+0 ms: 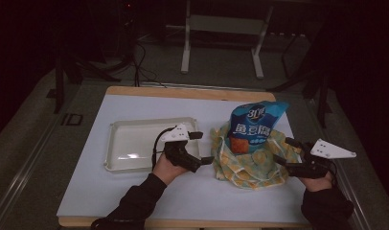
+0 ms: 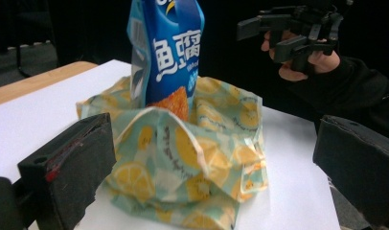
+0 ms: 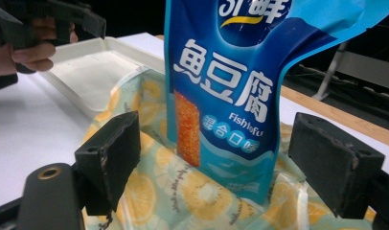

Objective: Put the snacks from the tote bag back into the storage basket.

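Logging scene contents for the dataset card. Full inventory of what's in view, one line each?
snack bag: 1, blue with white lettering, upright in the lemon-print bag
lemon-print bag: 1, yellow and pale green, crumpled, right half of the white sheet
tray: 1, cream, nothing in it, left of the lemon-print bag
white sheet: 1, white, covers the board
board: 1, light wood, edge shows at the far side
metal frame: 1, pale, on the floor behind
left gripper: 1, black, open, over the tray's right end
right gripper: 1, black, open, at the lemon-print bag's right edge
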Demonstrator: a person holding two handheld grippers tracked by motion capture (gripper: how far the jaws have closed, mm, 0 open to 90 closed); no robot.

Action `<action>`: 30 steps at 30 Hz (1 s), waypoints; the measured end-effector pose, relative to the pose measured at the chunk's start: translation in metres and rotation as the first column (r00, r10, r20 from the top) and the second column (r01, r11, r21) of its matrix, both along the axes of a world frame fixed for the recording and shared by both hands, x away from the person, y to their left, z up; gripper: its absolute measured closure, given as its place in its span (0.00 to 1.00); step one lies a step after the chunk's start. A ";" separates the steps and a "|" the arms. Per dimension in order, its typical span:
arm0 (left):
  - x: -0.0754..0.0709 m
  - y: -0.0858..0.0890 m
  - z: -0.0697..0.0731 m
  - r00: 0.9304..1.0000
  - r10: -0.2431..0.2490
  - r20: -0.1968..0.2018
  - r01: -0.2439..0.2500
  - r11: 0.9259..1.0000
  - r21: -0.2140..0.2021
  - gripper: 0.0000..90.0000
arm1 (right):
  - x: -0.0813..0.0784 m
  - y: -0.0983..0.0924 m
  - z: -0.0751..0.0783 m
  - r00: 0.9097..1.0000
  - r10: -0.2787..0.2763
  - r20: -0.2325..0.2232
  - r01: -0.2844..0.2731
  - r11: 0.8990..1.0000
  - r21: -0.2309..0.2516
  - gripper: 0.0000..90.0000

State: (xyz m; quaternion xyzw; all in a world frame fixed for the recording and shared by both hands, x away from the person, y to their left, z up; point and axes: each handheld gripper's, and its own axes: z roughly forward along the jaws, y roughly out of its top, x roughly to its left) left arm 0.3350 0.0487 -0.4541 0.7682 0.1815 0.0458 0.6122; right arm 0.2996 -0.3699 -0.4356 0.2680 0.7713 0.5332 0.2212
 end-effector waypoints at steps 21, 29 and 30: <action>0.041 -0.037 0.008 1.000 -0.022 0.004 0.022 1.000 0.017 0.17 | 0.036 -0.004 0.004 0.999 -0.036 -0.014 0.035 0.999 -0.040 0.35; 0.054 -0.051 0.009 1.000 0.005 0.022 -0.006 0.999 0.035 0.30 | 0.050 -0.002 0.002 0.998 -0.048 -0.034 0.047 0.998 -0.041 0.36; 0.055 -0.053 0.009 1.000 0.006 0.025 -0.007 0.999 0.042 0.32 | 0.052 -0.001 0.001 0.998 -0.054 -0.041 0.052 0.998 -0.041 0.36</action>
